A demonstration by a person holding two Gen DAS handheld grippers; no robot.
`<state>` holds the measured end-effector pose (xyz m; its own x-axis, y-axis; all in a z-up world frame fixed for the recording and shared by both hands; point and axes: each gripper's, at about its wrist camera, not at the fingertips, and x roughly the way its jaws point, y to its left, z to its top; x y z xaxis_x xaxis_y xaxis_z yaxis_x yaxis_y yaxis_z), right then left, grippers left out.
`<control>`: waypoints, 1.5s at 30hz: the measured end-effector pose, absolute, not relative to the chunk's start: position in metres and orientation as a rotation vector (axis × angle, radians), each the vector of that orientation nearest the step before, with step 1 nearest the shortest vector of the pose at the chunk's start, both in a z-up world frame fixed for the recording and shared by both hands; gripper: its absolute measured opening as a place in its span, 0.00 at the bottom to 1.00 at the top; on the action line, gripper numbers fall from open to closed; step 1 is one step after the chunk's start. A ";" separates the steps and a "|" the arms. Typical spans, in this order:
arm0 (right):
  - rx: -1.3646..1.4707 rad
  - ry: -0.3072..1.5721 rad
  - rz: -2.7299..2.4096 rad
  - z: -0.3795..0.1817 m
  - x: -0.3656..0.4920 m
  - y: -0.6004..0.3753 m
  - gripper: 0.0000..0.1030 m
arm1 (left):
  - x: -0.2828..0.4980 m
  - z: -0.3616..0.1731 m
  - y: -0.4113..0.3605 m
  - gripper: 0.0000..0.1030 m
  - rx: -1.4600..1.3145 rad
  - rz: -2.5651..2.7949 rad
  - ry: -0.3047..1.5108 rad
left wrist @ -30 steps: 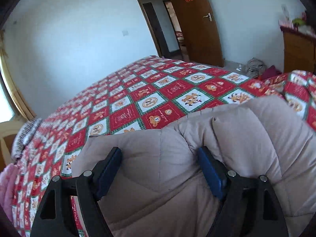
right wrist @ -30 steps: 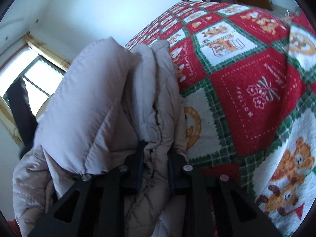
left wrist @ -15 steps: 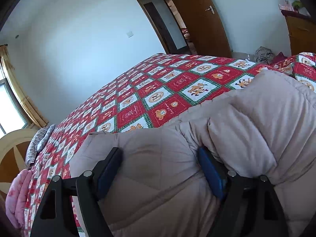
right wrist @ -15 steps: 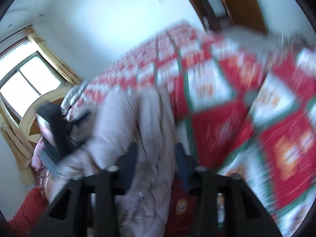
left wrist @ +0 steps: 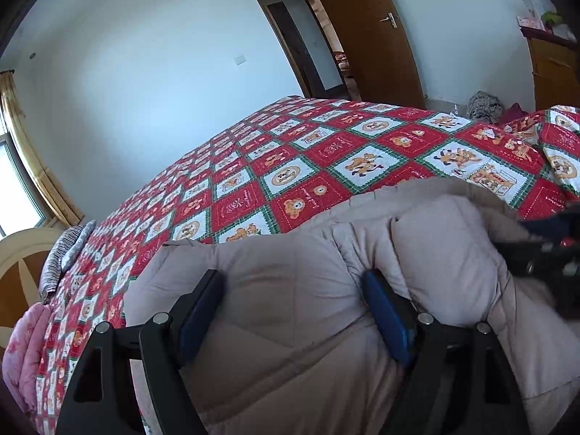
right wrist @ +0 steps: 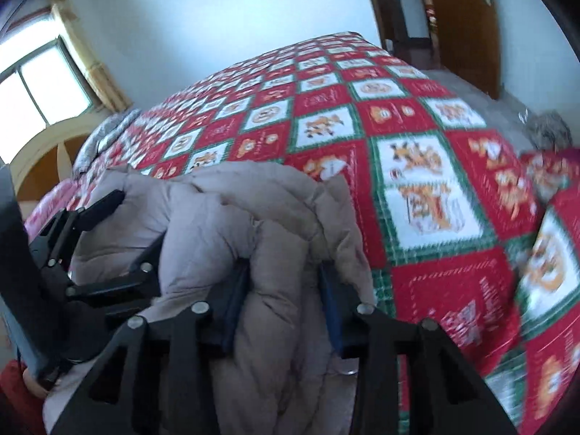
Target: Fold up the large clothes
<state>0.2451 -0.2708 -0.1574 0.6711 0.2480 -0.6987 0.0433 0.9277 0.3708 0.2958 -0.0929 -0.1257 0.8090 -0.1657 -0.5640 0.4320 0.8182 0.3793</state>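
A beige padded coat (left wrist: 290, 326) lies bunched at the near edge of the bed. My left gripper (left wrist: 290, 308) has its jaws wide, with a thick bulge of the coat filling the gap and both blue pads against it. From the right wrist view the left gripper (right wrist: 137, 219) sits at the left, one finger over the coat and one under a fold. My right gripper (right wrist: 282, 290) is closing, and a puffy fold of the coat (right wrist: 217, 217) is pinched between its pads. It shows as a dark blur at the left wrist view's right edge.
A red, white and green patchwork quilt (left wrist: 326, 152) covers the bed. A striped pillow (left wrist: 61, 257) and pink bedding (left wrist: 29, 344) lie by the headboard. Beyond the bed are a brown door (left wrist: 373, 36), a wooden cabinet (left wrist: 554, 69) and a heap of clothes (left wrist: 484, 105) on the floor.
My right gripper let go of a thin fold of the coat, swung across, and now closes on a thicker fold near the left gripper. The left gripper kept its hold and barely moved.
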 end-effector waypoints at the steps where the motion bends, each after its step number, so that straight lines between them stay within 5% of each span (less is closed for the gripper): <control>1: 0.371 0.825 0.114 -0.157 0.243 -0.267 0.39 | 0.297 -0.127 -0.093 0.78 0.517 -0.337 0.542; 30: 0.264 0.823 0.083 -0.158 0.239 -0.256 0.40 | 0.286 -0.114 -0.087 0.79 0.522 -0.330 0.578; 45: 0.397 0.715 0.187 -0.092 0.161 -0.279 0.54 | 0.228 -0.076 0.054 0.79 0.143 -0.307 0.671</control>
